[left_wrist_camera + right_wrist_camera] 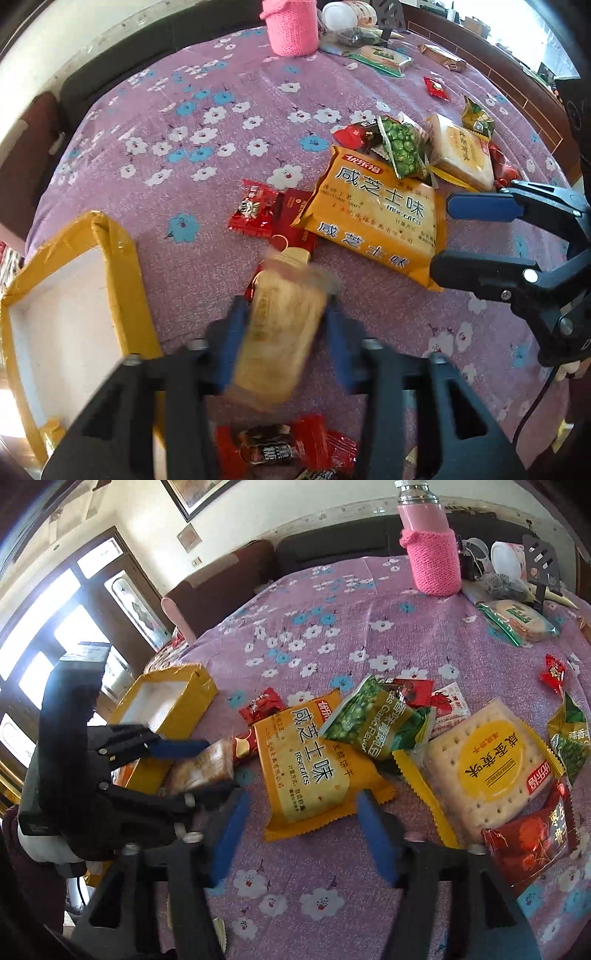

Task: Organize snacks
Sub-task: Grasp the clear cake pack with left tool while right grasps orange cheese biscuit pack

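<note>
L gripper (286,314) clamped on cracker pack (280,332), mid-carry; next needs swing to box (122,258) at 9 o'clock. R gripper (301,834) jaws wide, empty, over orange biscuit bag (306,760)

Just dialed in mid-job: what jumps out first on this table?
The left hand-held gripper is shut on a pale biscuit pack, beside the yellow box at the table's near-left edge. Ahead, the big orange cheese biscuit bag lies in a heap of snacks, with the open right hand-held gripper just short of it. A pink knitted bottle stands at the far side.
</note>
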The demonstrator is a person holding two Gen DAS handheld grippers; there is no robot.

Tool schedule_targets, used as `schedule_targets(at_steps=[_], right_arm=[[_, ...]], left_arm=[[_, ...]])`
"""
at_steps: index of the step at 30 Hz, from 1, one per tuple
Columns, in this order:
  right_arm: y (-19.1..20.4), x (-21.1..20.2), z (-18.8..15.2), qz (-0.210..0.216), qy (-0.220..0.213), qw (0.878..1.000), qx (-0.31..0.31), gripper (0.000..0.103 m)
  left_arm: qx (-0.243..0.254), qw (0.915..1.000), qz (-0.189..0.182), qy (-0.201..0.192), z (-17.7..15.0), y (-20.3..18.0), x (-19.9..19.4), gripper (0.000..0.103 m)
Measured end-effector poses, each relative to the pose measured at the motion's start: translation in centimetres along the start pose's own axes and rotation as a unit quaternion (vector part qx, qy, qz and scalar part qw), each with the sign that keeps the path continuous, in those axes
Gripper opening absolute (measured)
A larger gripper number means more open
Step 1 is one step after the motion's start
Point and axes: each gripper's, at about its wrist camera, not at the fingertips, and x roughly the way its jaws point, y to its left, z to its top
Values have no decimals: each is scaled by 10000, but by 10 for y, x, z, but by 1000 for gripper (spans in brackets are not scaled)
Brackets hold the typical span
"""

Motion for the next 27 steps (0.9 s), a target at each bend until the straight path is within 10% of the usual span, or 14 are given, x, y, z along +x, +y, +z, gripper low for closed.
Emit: schedule_targets(at_steps=[16, 27], right_arm=[[23, 39, 37, -1137, 323, 9909, -643, 91], [39, 57, 25, -1526, 640, 9829, -805, 73]], left_arm=[[-704, 9881, -803, -1105, -50, 18, -86, 21], [-1139, 9795, -1169, -1179, -75, 38, -89, 20]])
